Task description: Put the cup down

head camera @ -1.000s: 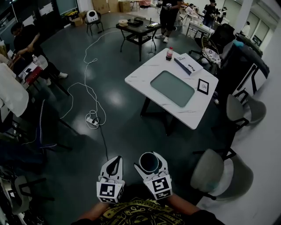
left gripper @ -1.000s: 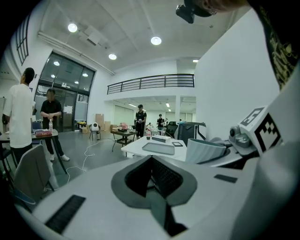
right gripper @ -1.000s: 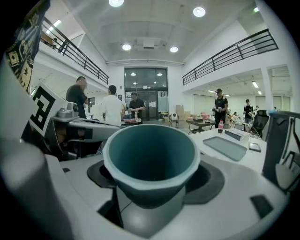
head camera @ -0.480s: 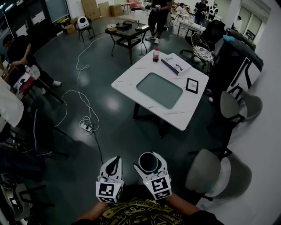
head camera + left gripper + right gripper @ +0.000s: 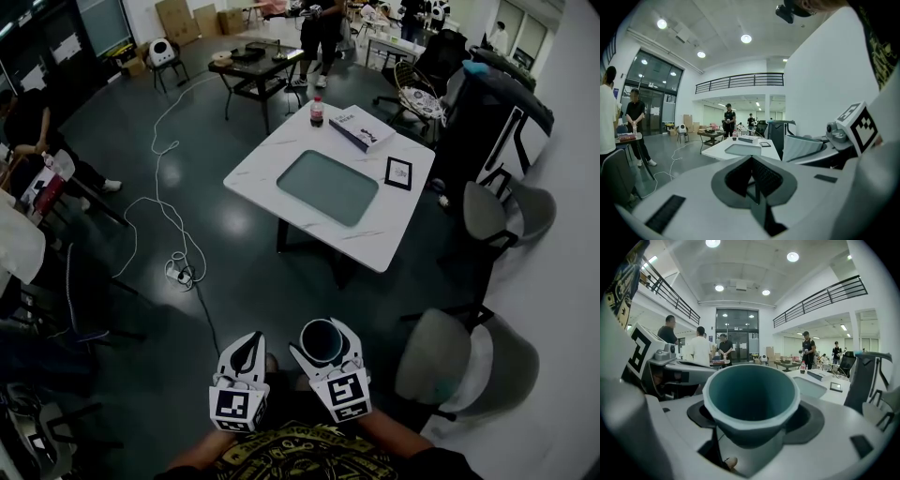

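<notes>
Big open hall: dark glossy floor (image 5: 234,272), a white table (image 5: 375,239) out in the middle, grey chairs (image 5: 436,361) near it, round ceiling lights (image 5: 793,257), and a railed balcony (image 5: 740,80) up top.

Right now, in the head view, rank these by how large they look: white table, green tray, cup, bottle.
1. white table
2. green tray
3. cup, which is nearest the camera and so looks enlarged
4. bottle

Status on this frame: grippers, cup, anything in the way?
Left gripper shut, empty. Right gripper clamped on teal cup, upright, above the floor. White table ahead, not reached; nothing seen blocking the approach.
</notes>
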